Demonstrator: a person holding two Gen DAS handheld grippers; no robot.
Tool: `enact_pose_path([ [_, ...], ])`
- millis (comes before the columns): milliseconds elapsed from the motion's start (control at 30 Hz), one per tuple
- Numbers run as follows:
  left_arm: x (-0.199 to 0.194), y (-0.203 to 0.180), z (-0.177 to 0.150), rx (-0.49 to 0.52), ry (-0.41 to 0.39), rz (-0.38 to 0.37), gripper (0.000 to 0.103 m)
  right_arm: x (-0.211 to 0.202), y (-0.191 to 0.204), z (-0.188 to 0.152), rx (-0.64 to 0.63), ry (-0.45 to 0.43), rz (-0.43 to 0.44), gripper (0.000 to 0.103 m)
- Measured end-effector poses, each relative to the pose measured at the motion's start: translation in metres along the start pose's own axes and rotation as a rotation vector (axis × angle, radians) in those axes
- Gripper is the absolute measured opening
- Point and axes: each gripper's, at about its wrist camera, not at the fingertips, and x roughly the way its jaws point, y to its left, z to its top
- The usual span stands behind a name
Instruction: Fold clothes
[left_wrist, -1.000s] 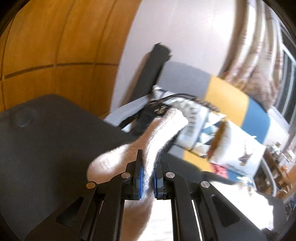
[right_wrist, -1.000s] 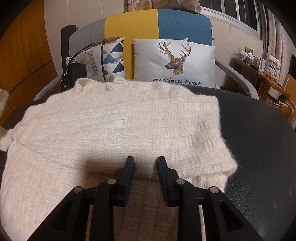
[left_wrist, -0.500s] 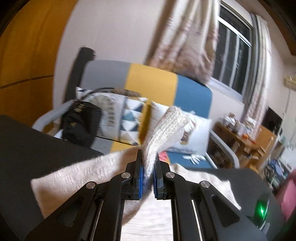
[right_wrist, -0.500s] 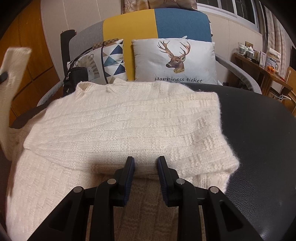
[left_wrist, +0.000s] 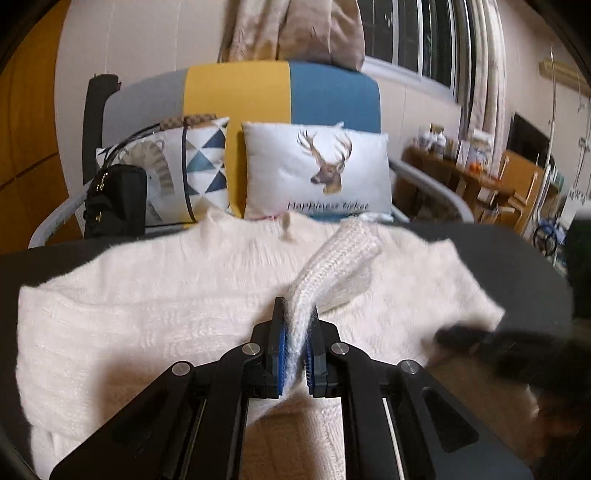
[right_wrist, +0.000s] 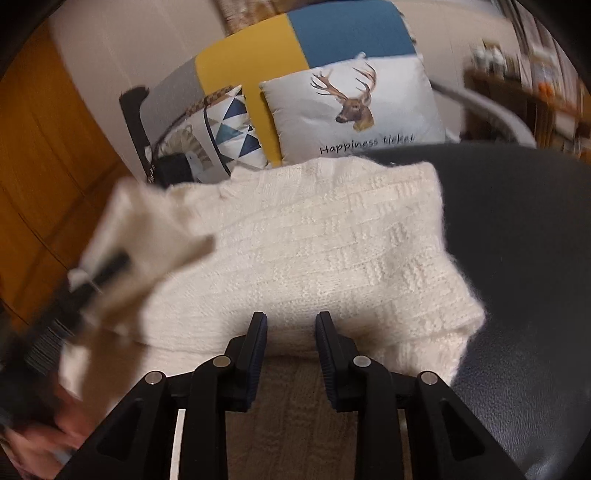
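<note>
While the left gripper (left_wrist: 295, 350) pinches the sleeve cuff (left_wrist: 340, 254) above the sweater (right_wrist: 314, 251) on the dark table (right_wrist: 517, 240), it should lay the sleeve flat across the chest; the right gripper (right_wrist: 290, 350), fingers spread and empty, hovers near the folded edge.

A cream-white sweater (right_wrist: 325, 251) with a knitted block pattern is laid on a dark grey table (right_wrist: 517, 236). At twelve o'clock, a white cushion (left_wrist: 317, 173) printed with a brown stag is seen against a grey, yellow and blue sofa (left_wrist: 280, 92).

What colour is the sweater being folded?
Cream white sweater, with a blocky knit texture; the right wrist view shows it best.
</note>
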Motion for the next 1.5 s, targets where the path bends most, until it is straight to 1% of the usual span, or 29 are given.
enact_pose_path([
  [67, 0.000, -0.003, 0.001, 0.002, -0.002, -0.010, 0.008, -0.007, -0.008, 0.005, 0.093, -0.016, 0.109, 0.028],
  [100, 0.001, -0.005, 0.001, 0.008, 0.007, -0.013, 0.008, -0.008, -0.012, 0.007, 0.154, -0.010, 0.187, 0.029],
  [133, 0.006, -0.007, 0.000, 0.019, 0.034, -0.028, 0.009, -0.005, -0.016, 0.009, 0.214, 0.004, 0.261, 0.029],
  [200, 0.015, -0.012, -0.001, 0.039, 0.088, -0.057, 0.013, 0.004, -0.021, 0.009, 0.308, 0.034, 0.362, 0.030],
  [233, 0.020, -0.014, -0.002, 0.047, 0.112, -0.071, 0.016, 0.010, -0.024, 0.008, 0.356, 0.051, 0.404, 0.031],
  [300, 0.028, -0.019, -0.006, 0.058, 0.171, -0.118, 0.032, 0.022, -0.030, 0.004, 0.434, 0.081, 0.464, 0.035],
  [333, 0.028, -0.021, -0.007, 0.069, 0.170, -0.130, 0.035, 0.027, -0.032, 0.002, 0.465, 0.090, 0.486, 0.040],
  [367, 0.027, -0.024, -0.009, 0.081, 0.167, -0.142, 0.039, 0.030, -0.034, -0.001, 0.490, 0.096, 0.504, 0.043],
  [400, 0.026, -0.026, -0.010, 0.089, 0.166, -0.146, 0.040, 0.032, -0.035, -0.003, 0.512, 0.098, 0.518, 0.045],
  [500, 0.027, -0.028, -0.011, 0.101, 0.171, -0.143, 0.040, 0.037, -0.035, -0.003, 0.538, 0.092, 0.532, 0.046],
  [667, 0.025, -0.022, -0.011, 0.076, 0.167, -0.170, 0.040, 0.050, -0.021, 0.010, 0.488, 0.129, 0.485, 0.047],
  [700, 0.025, -0.021, -0.010, 0.071, 0.167, -0.176, 0.040, 0.054, -0.017, 0.013, 0.476, 0.139, 0.471, 0.044],
  [733, 0.024, -0.021, -0.010, 0.065, 0.168, -0.182, 0.040, 0.056, -0.014, 0.015, 0.461, 0.138, 0.449, 0.029],
  [800, 0.017, -0.014, -0.011, 0.033, 0.163, -0.219, 0.040, 0.059, -0.010, 0.018, 0.443, 0.140, 0.435, 0.010],
  [867, -0.003, -0.002, -0.015, -0.019, 0.123, -0.274, 0.040, 0.054, -0.003, 0.025, 0.418, 0.117, 0.429, 0.008],
  [1000, -0.043, 0.015, -0.026, -0.049, 0.038, -0.348, 0.040, 0.038, 0.019, 0.046, 0.318, 0.082, 0.422, 0.008],
  [1067, -0.056, 0.026, -0.031, -0.056, 0.015, -0.352, 0.040, 0.026, 0.033, 0.063, 0.278, 0.049, 0.447, 0.008],
  [1167, -0.052, 0.048, -0.031, -0.121, 0.024, -0.316, 0.040, 0.008, 0.058, 0.090, 0.225, 0.006, 0.472, 0.008],
  [1200, -0.047, 0.059, -0.029, -0.164, 0.038, -0.301, 0.040, 0.002, 0.066, 0.098, 0.207, -0.008, 0.477, 0.008],
  [1267, -0.040, 0.078, -0.028, -0.239, 0.039, -0.276, 0.040, -0.011, 0.084, 0.113, 0.166, -0.036, 0.483, 0.008],
  [1300, -0.037, 0.086, -0.027, -0.260, 0.037, -0.255, 0.040, -0.016, 0.091, 0.120, 0.151, -0.046, 0.485, 0.008],
  [1433, -0.025, 0.112, -0.021, -0.272, 0.028, -0.158, 0.040, -0.036, 0.102, 0.137, 0.130, -0.087, 0.492, 0.008],
  [1467, -0.021, 0.122, -0.018, -0.286, 0.030, -0.121, 0.040, -0.042, 0.102, 0.139, 0.131, -0.102, 0.498, 0.008],
  [1500, -0.018, 0.132, -0.015, -0.301, 0.033, -0.082, 0.040, -0.050, 0.102, 0.141, 0.133, -0.120, 0.506, 0.002],
])
